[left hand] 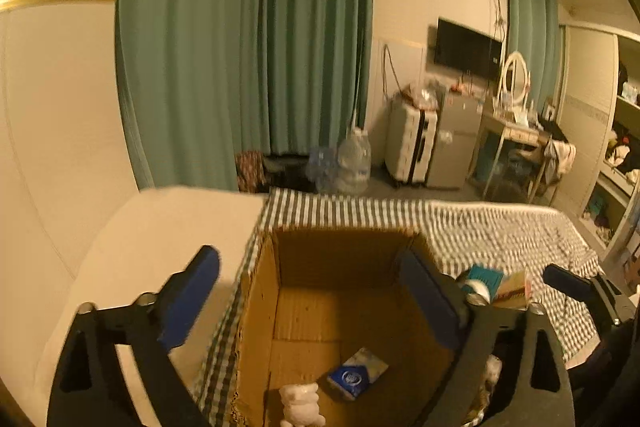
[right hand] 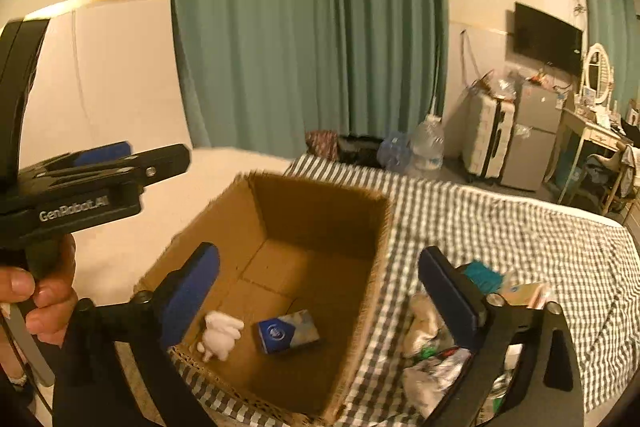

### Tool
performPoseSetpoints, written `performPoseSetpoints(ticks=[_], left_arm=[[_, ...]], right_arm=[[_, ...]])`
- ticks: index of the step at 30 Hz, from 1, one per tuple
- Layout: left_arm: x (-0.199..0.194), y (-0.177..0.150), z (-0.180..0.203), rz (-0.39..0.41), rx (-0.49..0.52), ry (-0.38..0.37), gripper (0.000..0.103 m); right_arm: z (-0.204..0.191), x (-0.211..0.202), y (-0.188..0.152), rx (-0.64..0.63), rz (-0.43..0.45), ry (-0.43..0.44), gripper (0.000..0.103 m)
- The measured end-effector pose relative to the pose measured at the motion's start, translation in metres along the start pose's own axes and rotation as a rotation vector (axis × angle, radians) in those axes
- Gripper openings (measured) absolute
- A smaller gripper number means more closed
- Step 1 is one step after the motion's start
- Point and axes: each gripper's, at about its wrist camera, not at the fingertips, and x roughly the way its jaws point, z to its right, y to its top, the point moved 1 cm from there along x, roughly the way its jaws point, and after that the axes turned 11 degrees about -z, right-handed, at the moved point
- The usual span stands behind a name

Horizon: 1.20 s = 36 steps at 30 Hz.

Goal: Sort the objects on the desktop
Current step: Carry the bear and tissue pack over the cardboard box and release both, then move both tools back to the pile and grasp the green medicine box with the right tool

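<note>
- Left wrist view: my left gripper [left hand: 310,301] hangs released over the open brown cardboard box [left hand: 276,291], its blue pads spread wide with nothing between them.
- On the box floor lies a small blue and silver rectangular packet [left hand: 356,374], flat, with its long axis slanting from lower left to upper right and its blue end towards me.
- Just left of the packet stands a small white animal-shaped figurine [left hand: 301,405], cut by the bottom edge, so I cannot tell its full pose here.
- At the far right I see one dark tip of my right gripper [left hand: 568,283], and by my right pad a teal object [left hand: 486,277] on the green-and-white checked cloth [left hand: 500,227].
- Right wrist view: my right gripper [right hand: 320,297] is likewise spread wide and empty, above the box's near right part.
- Here the whole box shows, and the figurine [right hand: 220,335] lies tipped on its side, just left of the packet [right hand: 287,331], whose long axis now runs nearly left to right.
- This view alone shows the loose heap of crumpled wrappers [right hand: 430,355] on the cloth beside the box, and my left hand [right hand: 40,291] around the other gripper's black handle.
</note>
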Motion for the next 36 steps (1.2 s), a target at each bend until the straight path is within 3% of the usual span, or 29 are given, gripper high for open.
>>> performPoseSetpoints(ticks=[4,8,18,27,36], left_arm=[[-0.025,0.005,0.012,0.073,0.008,0.008,0.103],[-0.041,0.008,0.03,0.095,0.02,-0.002,0.103],[-0.043,0.008,0.064,0.082,0.01,-0.065,0.103],[-0.027,-0.009,0.118,0.021,0.101,-0.11,0.103],[-0.005,-0.041,0.187,-0.024,0.228,-0.194,0.103]], right_arm=[[0.016,-0.03,0.005,0.011,0.051,-0.028,0.103],[0.036,-0.059,0.006,0.023,0.07,-0.084,0.103],[0.091,-0.105,-0.02,0.072,0.044,-0.205,0.103],[0.153,-0.106,-0.056,0.158,-0.028,-0.204,0.103],[0.182,-0.068,-0.098,0.117,-0.14,-0.146,0.103]])
